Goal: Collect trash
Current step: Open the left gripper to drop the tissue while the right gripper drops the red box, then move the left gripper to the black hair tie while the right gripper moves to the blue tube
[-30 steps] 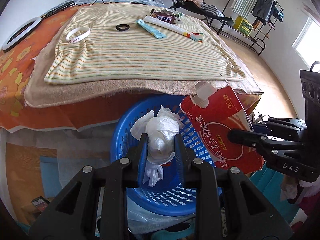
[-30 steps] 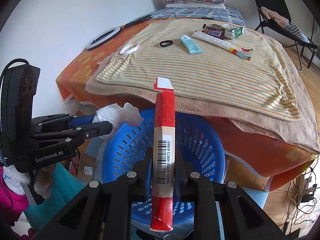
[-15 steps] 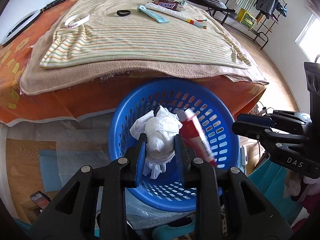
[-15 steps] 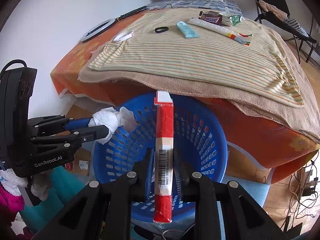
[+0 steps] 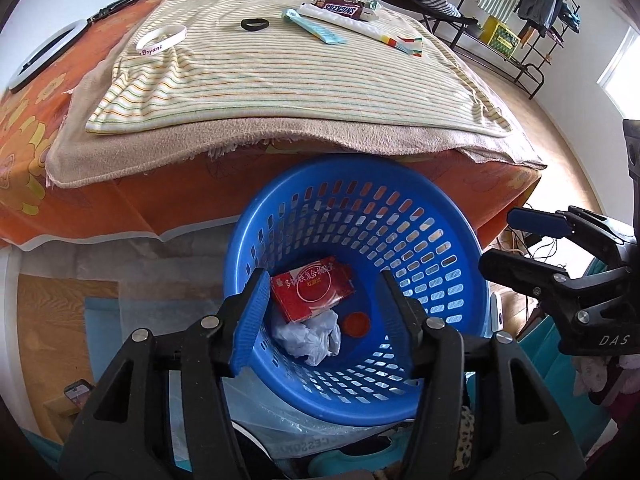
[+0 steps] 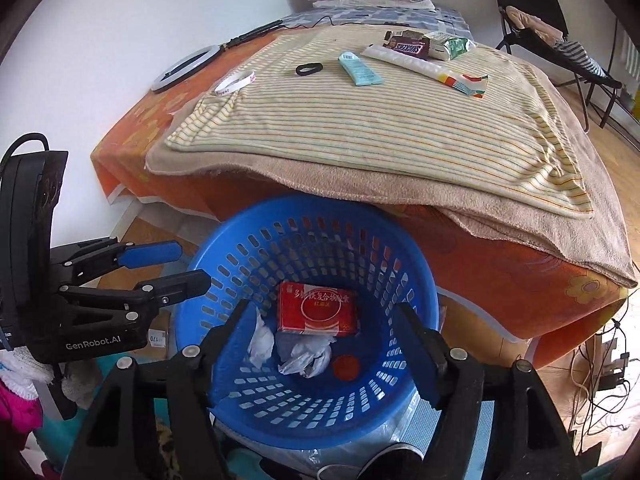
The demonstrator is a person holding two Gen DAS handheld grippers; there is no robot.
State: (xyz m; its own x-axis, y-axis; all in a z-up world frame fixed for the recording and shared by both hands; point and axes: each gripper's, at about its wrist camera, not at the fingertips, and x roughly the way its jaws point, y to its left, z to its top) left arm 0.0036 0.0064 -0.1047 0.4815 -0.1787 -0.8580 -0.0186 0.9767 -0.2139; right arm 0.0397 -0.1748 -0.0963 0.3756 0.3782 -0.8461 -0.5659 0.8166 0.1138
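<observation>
A blue slotted basket (image 5: 436,216) (image 6: 224,280) stands on the floor against the bed. A red box (image 5: 312,292) (image 6: 318,312) and crumpled white tissue (image 5: 310,338) (image 6: 306,354) lie on its bottom. My left gripper (image 5: 324,284) (image 6: 166,266) is open and empty above the basket's left rim. My right gripper (image 6: 324,318) (image 5: 516,236) is open and empty above the basket's right side. On the striped blanket (image 5: 280,76) lie a Snickers wrapper (image 5: 340,8) (image 6: 410,46), a teal tube (image 5: 316,32) (image 6: 360,70) and a long white wrapper (image 5: 372,34) (image 6: 432,70).
A white wristband (image 5: 162,40) (image 6: 236,82) and a black ring (image 5: 254,24) (image 6: 309,68) lie on the blanket. A ring light (image 5: 40,58) (image 6: 186,68) lies on the orange sheet. A black chair (image 6: 536,12) and a clothes rack (image 5: 520,4) stand beyond the bed.
Both grippers opened. The tissue dropped from the left gripper and the red box from the right gripper into the basket.
</observation>
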